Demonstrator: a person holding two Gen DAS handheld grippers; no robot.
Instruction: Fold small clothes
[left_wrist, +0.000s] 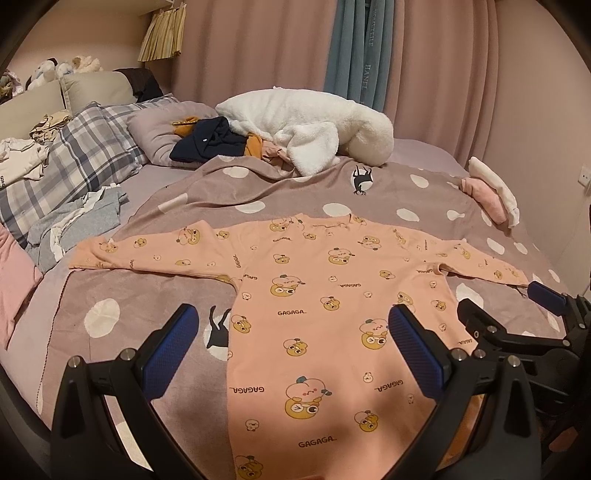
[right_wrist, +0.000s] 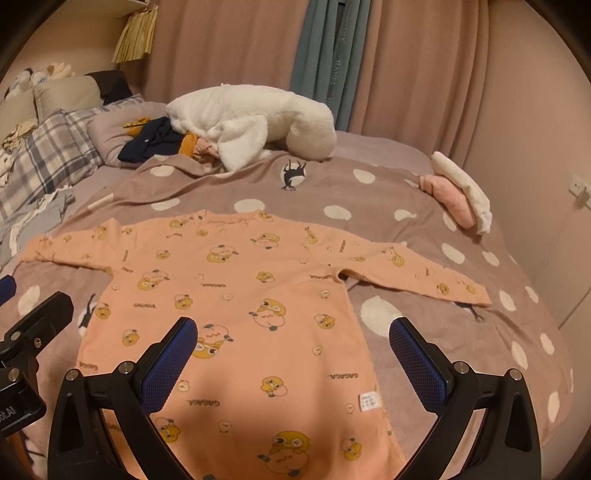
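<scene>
While both claws hang spread and empty, left claw (left_wrist: 291, 325) and right claw (right_wrist: 293, 338), the top (left_wrist: 314, 295) lies flat just ahead beneath them. I judge it light, limp; pinch sleeve cuffs or hem corners.

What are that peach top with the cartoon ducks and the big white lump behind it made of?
The peach long-sleeved top with cartoon prints looks like thin matte knit, probably cotton jersey: it lies flat with soft creases and no sheen. The bulky white fluffy item looks like plush fleece or sherpa, with a nubbly, piled surface and thick rounded folds. Exact fibres cannot be told.
</scene>
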